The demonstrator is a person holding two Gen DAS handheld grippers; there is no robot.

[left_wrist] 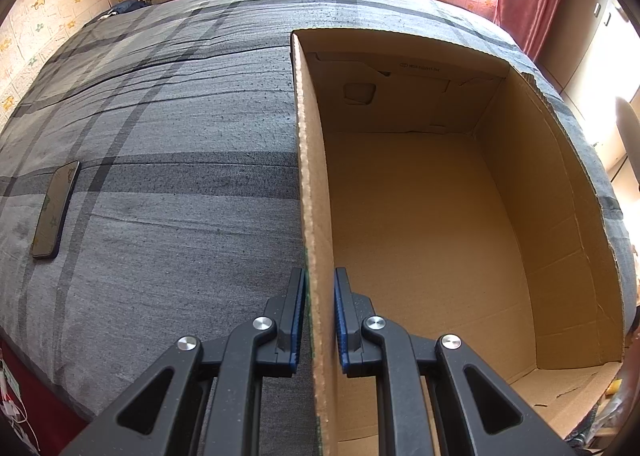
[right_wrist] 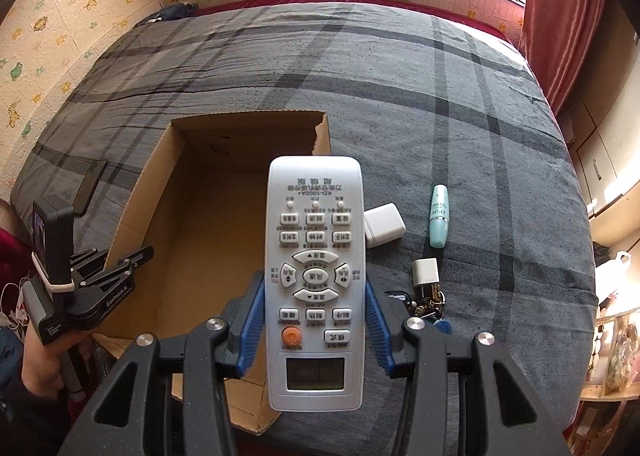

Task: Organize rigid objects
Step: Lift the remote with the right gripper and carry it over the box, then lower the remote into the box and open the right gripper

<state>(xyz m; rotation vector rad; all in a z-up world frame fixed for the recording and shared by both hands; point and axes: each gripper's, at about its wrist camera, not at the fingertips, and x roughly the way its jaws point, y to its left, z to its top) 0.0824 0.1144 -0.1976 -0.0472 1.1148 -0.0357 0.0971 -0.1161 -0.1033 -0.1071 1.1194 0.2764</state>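
The left claw (left_wrist: pixel 320 320) is clamped on the near wall of the cardboard box (left_wrist: pixel 440 216), likely steadying it. The right claw (right_wrist: pixel 315 320) grips a grey remote (right_wrist: pixel 315 256) by its long edges, held above the box's near corner, presumably for dropping inside.

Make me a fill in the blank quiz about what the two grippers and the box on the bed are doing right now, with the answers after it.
1. The right gripper is shut on a grey ____.
2. The left gripper is clamped on a wall of the ____ box.
3. Inside, the box holds ____.
4. The teal bottle lies on the ____, outside the box.

Missing words: remote control; cardboard; nothing; bed
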